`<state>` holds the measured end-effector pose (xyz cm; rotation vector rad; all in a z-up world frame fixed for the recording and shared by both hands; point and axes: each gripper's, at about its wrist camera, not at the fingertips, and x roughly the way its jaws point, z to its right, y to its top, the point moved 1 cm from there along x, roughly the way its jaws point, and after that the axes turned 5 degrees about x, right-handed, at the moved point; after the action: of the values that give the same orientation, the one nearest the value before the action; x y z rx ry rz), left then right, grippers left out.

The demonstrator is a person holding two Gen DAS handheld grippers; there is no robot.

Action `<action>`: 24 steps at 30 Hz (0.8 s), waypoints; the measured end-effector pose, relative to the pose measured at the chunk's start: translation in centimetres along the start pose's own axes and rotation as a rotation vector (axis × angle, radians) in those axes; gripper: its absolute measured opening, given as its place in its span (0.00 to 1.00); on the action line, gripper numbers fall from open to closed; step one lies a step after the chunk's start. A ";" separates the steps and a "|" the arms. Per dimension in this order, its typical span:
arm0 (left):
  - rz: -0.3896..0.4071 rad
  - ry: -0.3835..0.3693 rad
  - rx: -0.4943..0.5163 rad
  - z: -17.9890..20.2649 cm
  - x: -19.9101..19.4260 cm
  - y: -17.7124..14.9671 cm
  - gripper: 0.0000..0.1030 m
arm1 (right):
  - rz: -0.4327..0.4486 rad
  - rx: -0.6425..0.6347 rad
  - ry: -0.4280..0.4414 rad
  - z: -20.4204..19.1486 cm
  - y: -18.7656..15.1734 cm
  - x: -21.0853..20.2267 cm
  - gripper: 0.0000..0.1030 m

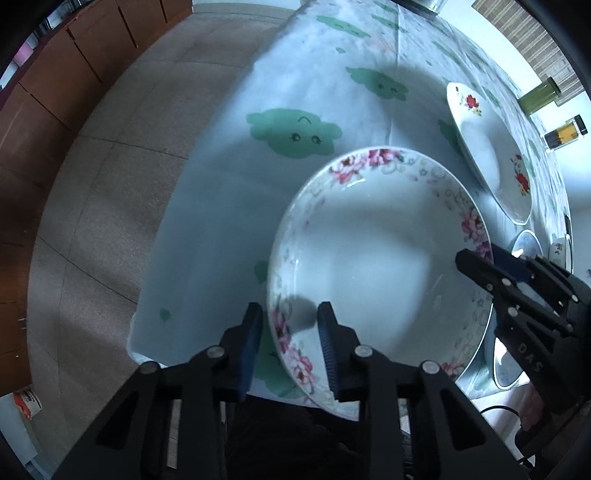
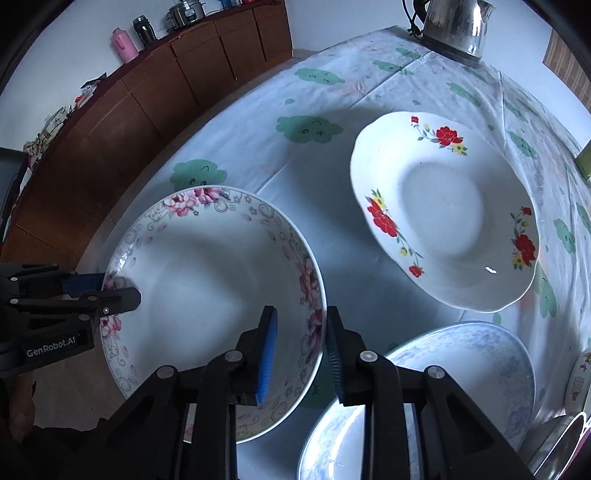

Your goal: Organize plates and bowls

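Both grippers straddle the rim of the pink-flowered plate [image 2: 207, 295], which sits on the tablecloth [image 1: 295, 74] near the table's front-left corner. The left gripper [image 1: 290, 332] has one finger outside the rim and one inside; a gap shows between pads and china, so not yet clamped. The right gripper [image 2: 301, 347] does the same on the opposite rim, also with daylight around the porcelain (jaws narrow, but not pressing as far as the views show). So: both poised around the rim, nothing grasped yet.

Red-flowered plate [image 2: 443, 214] lies well apart, further back to the right. A blue-patterned plate [image 2: 480, 369] sits just beside the pink one, near edge. Kettle [image 2: 458, 26] at the far end.

Step in hand, by my reading: two-handed pinch and lift of the pink plate for stacking. To do it well: close both sides evenly so the plate doesn't slide, seat the pads deep on the rim, lift level, clear the blue plate's edge.
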<state>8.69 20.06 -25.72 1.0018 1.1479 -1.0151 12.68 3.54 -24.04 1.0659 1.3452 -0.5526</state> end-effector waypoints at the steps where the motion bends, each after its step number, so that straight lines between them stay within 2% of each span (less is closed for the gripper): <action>1: 0.001 0.000 0.005 0.1 0.0 0.1 0.26 | -0.003 0.000 0.001 0.0 0.0 0.1 0.24; 8: 0.003 0.003 0.017 0.1 -0.2 0.1 0.23 | -0.014 -0.014 0.002 -0.1 0.2 0.5 0.24; 18: 0.022 0.068 0.044 0.8 -1.2 0.2 0.20 | -0.026 -0.004 0.011 -0.1 0.1 0.4 0.24; 24: 0.032 0.086 0.041 2.7 -1.8 -0.2 0.20 | -0.033 -0.010 0.019 -0.3 0.1 0.2 0.24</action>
<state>8.88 17.58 -23.64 1.1022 1.1810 -0.9813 12.64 3.85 -24.23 1.0449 1.3825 -0.5610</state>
